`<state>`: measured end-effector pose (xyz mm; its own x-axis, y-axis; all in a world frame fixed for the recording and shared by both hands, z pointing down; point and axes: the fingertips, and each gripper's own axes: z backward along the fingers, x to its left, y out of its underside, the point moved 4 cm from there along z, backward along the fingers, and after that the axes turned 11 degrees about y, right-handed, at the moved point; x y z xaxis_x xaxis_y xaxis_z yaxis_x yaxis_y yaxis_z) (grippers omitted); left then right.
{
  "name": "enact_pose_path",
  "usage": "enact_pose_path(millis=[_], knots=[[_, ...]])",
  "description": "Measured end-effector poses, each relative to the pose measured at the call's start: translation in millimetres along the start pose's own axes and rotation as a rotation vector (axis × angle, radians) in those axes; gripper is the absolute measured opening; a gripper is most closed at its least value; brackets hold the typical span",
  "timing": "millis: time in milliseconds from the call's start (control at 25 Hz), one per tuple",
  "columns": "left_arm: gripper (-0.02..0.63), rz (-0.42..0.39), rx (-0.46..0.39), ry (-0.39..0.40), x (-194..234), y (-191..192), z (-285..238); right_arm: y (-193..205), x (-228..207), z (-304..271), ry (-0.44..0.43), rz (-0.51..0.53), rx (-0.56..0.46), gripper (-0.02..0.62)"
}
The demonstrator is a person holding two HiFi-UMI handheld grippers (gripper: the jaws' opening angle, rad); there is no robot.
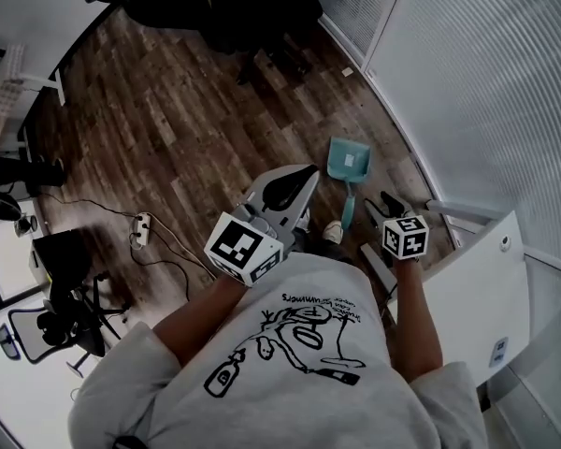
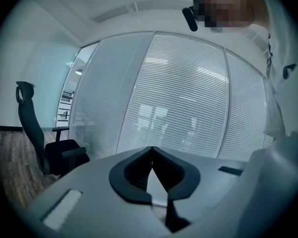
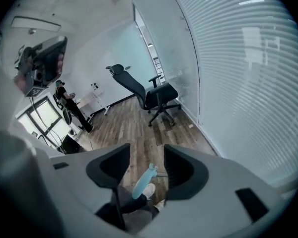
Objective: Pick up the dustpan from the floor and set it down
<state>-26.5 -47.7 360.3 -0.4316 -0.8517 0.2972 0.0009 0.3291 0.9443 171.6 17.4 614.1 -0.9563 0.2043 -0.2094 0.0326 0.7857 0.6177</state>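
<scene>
Dustpan (image 1: 348, 162) flat on the brown plank floor (image 1: 187, 129), close to the glass wall (image 1: 486, 82) with its blinds, touched by neither gripper. Teal plastic. Broad scoop end turned away from the person, slim handle running back toward a pale shoe (image 1: 333, 232).

Head view, from above: full outline of scoop and handle, nowhere else so plain. Left gripper (image 1: 297, 181) to the left of the pan in the picture, right gripper (image 1: 393, 206) just right of the handle's end, each with its marker cube nearer the body. Shown here alone: a white power strip (image 1: 142, 227) with its cable, well off to the left on the boards.

Right gripper view: jaws standing wide apart, nothing clamped. Down through the gap (image 3: 146, 152), the same dustpan (image 3: 144, 181) well below, foreshortened to a narrow teal streak, with the shoe (image 3: 148, 190) at its near end. Scoop shape not readable from this angle. Further back, a black office chair (image 3: 151, 95) beside the glass and a person (image 3: 64, 100) standing at the rear left of the room.

Left gripper view: jaws pressed together tip to tip (image 2: 151, 151), empty. Aimed about level at the blinds (image 2: 188, 98), with another black office chair (image 2: 44, 143) at the left edge; dustpan outside this view altogether.
</scene>
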Motion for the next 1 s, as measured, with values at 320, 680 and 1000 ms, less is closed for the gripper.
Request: enact_pose_path(millis=[320,680,1000], knots=[[0.002,-0.005,-0.018,0.016,-2,-10,-7,-60,24,72,0.077,0.108,-0.202,0.147],[0.002,-0.025,-0.013,0.053,-12,-14,-15,-135,51,156,0.121,0.168,-0.432,0.098],[0.002,-0.065,-0.029,0.077,-22,-24,-20,-185,84,214,0.144,0.206,-0.583,0.06]])
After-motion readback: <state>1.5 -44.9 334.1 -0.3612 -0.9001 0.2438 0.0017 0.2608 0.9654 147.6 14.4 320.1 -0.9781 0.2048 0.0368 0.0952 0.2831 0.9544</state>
